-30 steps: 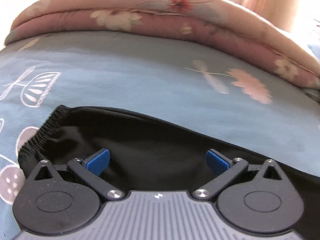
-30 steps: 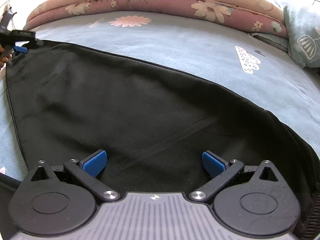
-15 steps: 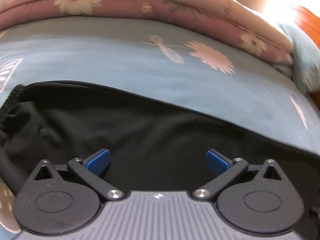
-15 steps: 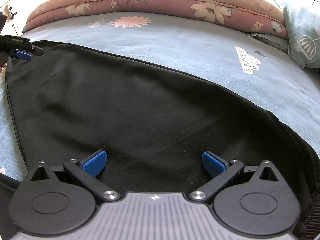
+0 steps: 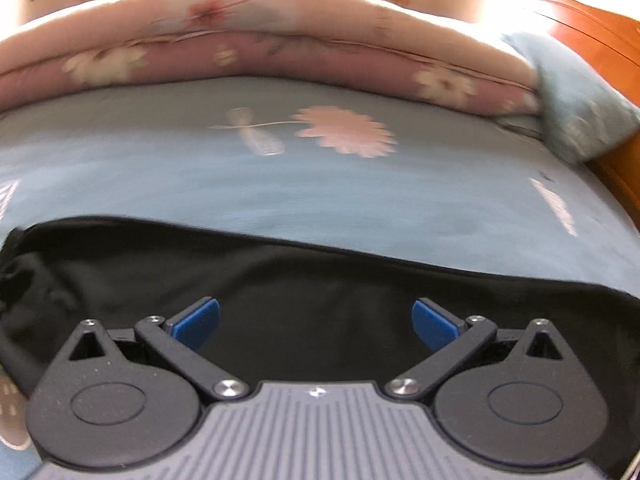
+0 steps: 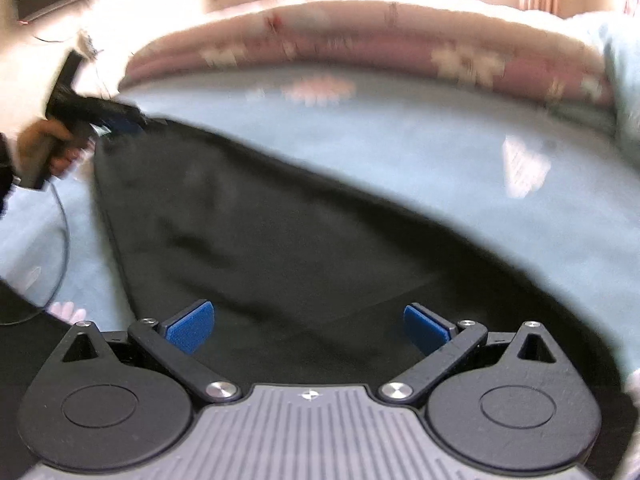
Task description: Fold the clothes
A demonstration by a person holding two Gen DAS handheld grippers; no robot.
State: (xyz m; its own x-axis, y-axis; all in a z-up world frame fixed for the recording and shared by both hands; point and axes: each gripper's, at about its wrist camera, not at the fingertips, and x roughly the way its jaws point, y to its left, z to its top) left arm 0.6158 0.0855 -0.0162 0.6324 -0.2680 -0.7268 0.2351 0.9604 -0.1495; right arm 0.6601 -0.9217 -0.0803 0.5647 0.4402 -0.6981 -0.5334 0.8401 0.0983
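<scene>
A black garment (image 5: 320, 280) lies spread flat on the blue-grey bed sheet (image 5: 280, 184). Its gathered elastic end (image 5: 16, 248) shows at the left edge of the left wrist view. My left gripper (image 5: 316, 324) hovers just over the cloth, open, with nothing between its blue pads. My right gripper (image 6: 307, 328) is open too, above the near part of the black garment (image 6: 280, 232). In the blurred right wrist view, a hand (image 6: 44, 148) holds the left gripper (image 6: 120, 126) at the garment's far left corner.
A folded pink floral quilt (image 5: 260, 52) lies across the far side of the bed. At the right are a blue pillow (image 5: 576, 92) and a wooden headboard (image 5: 600, 32). A thin cable (image 6: 60, 240) hangs at the left in the right wrist view.
The left wrist view has swung right along the garment's edge, and the elastic end has slid to the left border. The right wrist view has shifted and is now blurred. Both grippers stay open.
</scene>
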